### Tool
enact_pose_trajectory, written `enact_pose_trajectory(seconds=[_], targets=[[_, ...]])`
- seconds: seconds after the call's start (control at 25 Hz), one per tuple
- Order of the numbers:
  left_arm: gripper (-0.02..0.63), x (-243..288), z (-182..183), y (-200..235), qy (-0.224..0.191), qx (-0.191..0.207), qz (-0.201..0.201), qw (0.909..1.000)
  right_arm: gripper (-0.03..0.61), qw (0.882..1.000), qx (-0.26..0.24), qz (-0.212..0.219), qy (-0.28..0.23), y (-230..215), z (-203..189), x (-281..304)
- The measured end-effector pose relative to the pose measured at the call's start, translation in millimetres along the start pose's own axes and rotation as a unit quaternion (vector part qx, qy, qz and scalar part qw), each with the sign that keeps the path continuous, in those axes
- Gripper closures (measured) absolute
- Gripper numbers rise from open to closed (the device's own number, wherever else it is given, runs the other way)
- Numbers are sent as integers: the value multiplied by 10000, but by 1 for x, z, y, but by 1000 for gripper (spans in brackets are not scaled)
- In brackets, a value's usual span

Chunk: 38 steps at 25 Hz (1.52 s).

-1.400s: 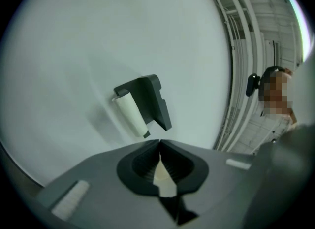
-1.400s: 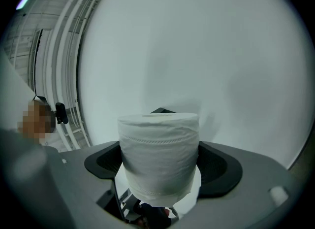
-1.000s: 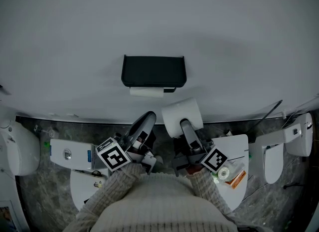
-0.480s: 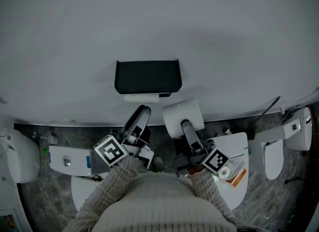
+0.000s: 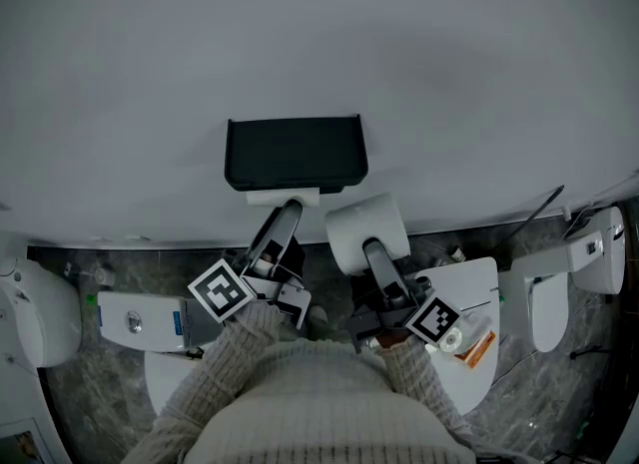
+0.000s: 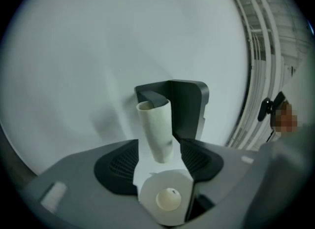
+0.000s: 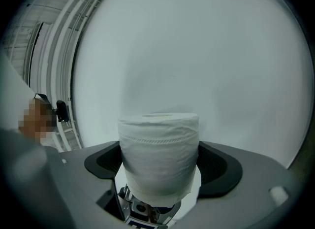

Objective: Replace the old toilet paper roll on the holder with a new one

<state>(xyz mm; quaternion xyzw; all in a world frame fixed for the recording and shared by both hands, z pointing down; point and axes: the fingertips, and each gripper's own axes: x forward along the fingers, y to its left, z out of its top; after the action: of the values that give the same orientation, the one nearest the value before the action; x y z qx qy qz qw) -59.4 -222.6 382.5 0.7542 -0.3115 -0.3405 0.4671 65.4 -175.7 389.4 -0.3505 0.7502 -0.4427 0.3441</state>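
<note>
With the left gripper jaws just opened wide around the empty cardboard tube, centre it before squeezing, while the right gripper pinches the new toilet paper roll.

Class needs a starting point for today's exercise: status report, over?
Left gripper jaws just opening, old roll between them, not gripped. Right gripper shut on new roll. Old roll at holder, in the new one's way.

My left gripper points forward and slightly up. Its jaws have just been opening and now stand wide, with the cardboard tube between them. My right gripper sits just beside it, clamped on the full paper roll.
</note>
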Motion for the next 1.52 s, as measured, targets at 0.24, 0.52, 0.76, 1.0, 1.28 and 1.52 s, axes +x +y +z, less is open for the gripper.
enact_pose_trajectory(seconds=[0.24,0.52,0.76,1.0,1.28,1.52], targets=[[359,9,10,-2,-79,66,-36,9999,121,10000,29,-37,-64,-4,4,3],[437,10,11,-4,-176,-171,-226,9994,121,9999,27,-43,-110,-6,6,2],[439,10,10,-5,-110,-169,-230,9995,121,9999,24,-31,-126,-5,5,1],[440,11,9,-6,-40,-207,-314,9993,121,9998,-18,-57,-164,-4,8,-1],[440,16,4,-10,167,-250,-448,9985,121,9994,-87,-98,-314,0,7,-4],[440,20,-2,-11,431,-220,-555,9973,121,9983,-183,-165,-525,1,7,-9]])
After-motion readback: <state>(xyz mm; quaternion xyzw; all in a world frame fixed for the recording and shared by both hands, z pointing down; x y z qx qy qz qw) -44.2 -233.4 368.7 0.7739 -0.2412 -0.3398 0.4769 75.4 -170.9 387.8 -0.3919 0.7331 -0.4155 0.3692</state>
